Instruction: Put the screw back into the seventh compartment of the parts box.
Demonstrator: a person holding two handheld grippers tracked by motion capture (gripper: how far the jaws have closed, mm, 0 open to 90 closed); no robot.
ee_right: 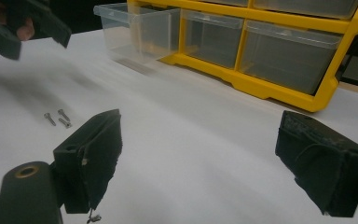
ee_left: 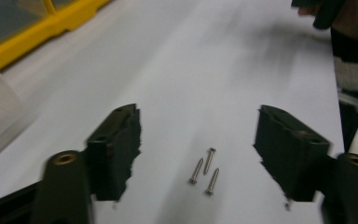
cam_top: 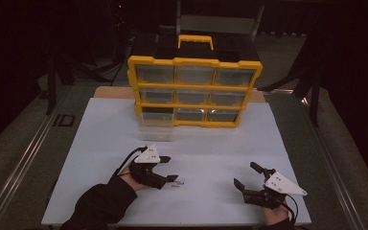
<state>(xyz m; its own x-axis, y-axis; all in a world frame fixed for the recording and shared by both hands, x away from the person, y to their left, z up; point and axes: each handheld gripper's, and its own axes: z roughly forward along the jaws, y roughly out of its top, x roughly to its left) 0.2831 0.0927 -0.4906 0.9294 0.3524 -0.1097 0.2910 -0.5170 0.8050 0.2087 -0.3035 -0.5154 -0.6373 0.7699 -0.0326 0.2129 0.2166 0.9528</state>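
Three small metal screws lie together on the white board. My left gripper hangs just over them, jaws apart. In the left gripper view the screws rest on the board between the two black pads, touching neither pad. My right gripper stands open near the board's front right, with nothing between its jaws. In the right gripper view the screws lie at the far left, below the left gripper.
A yellow drawer organizer with clear drawers stands at the back of the board. Its bottom-left clear drawer is pulled out toward me. Dark floor and metal rails surround the board.
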